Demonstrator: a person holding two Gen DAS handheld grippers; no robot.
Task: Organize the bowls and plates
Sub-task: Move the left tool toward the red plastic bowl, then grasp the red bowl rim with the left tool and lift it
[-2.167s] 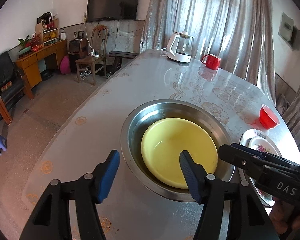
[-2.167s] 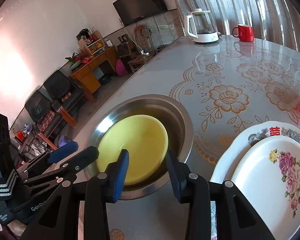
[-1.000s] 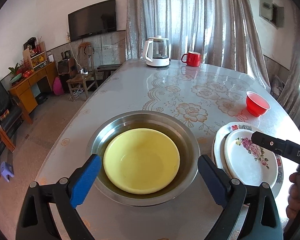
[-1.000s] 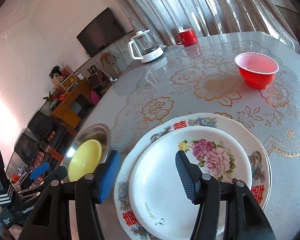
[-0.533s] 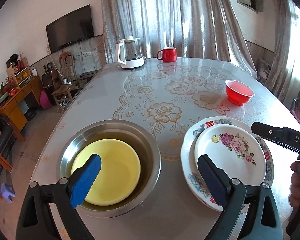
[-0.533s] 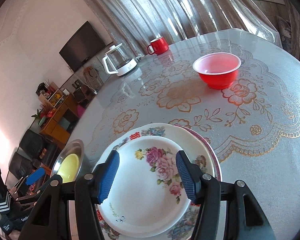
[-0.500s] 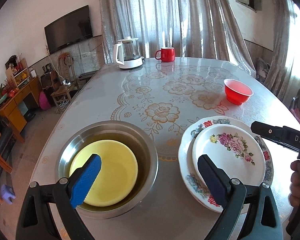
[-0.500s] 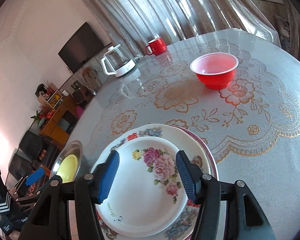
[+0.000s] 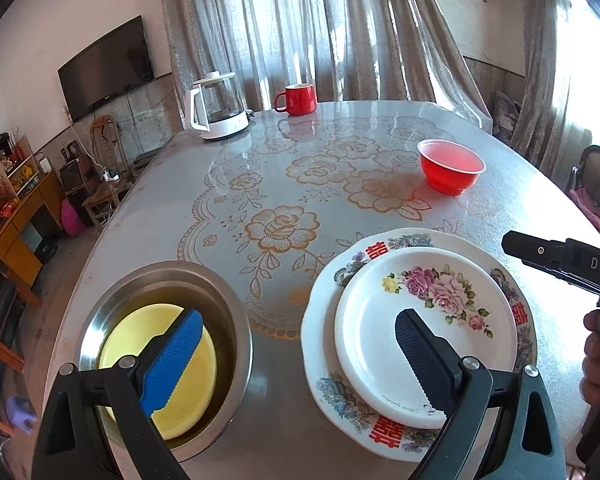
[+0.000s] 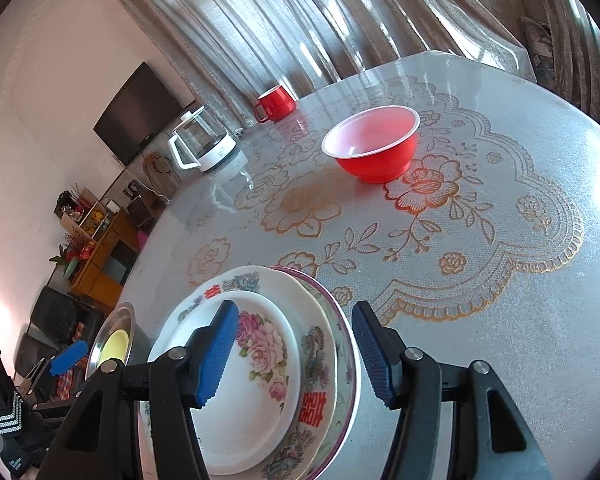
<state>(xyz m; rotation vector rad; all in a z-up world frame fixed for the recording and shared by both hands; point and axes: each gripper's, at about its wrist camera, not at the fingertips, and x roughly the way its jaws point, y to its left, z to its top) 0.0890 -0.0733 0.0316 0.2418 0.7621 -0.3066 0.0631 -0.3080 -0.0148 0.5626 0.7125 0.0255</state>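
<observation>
A yellow bowl [image 9: 188,364] sits inside a steel basin [image 9: 224,292] at the table's near left. A small white flowered plate [image 9: 424,320] lies on a larger patterned plate [image 9: 340,396] at the near right; both show in the right wrist view, small plate [image 10: 256,368] and larger plate [image 10: 320,344]. A red bowl [image 9: 451,170] stands farther back, also in the right wrist view [image 10: 374,146]. My left gripper [image 9: 296,356] is open and empty, above the gap between basin and plates. My right gripper [image 10: 292,354] is open and empty, over the plates' right edge.
A white kettle [image 9: 218,106] and a red mug [image 9: 298,99] stand at the table's far end by the curtains. The table [image 9: 260,184] has a grey cloth with gold flowers. A chair [image 9: 596,184] stands at the right; furniture lines the room to the left.
Both grippers have swung right, away from the basin and toward the plates and red bowl. The left jaws opened wide after the earliest frame. Nothing was picked up.
</observation>
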